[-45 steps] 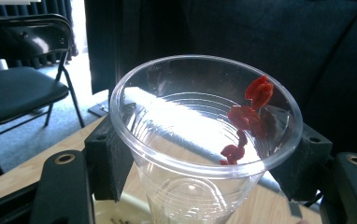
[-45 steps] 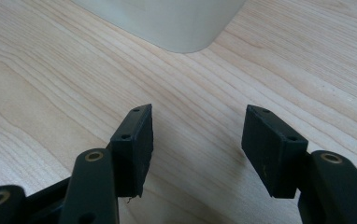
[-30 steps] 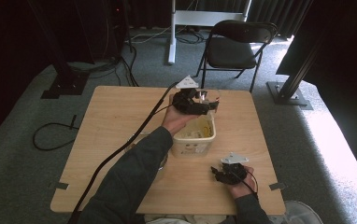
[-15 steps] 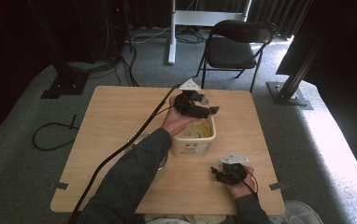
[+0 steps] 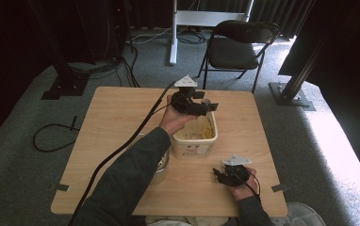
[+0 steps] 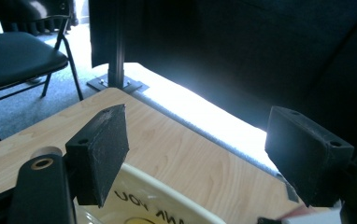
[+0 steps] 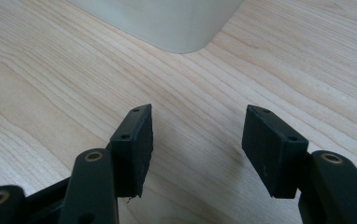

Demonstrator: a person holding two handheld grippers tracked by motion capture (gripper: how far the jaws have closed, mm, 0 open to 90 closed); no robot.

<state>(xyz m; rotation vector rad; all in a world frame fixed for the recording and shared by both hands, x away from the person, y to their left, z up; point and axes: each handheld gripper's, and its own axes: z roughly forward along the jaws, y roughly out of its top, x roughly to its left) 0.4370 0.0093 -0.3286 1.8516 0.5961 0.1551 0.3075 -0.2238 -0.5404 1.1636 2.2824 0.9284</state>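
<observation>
On the pale wood-grain table [image 5: 112, 117], a metal-looking round container [image 5: 161, 165] sits half hidden under the person's sleeve. Just right of it stands the cream rectangular plastic tub [image 5: 194, 141]; the left gripper [image 5: 206, 106] hovers over its far rim, jaws having just spread wide with nothing between them, probably a release. Nearer the person, the right gripper [image 7: 195, 140] rests low, apart and empty.

Daylight glare on the floor [image 5: 338, 141] at right, dim dark surroundings, soft focus, close tool pads blurred
</observation>
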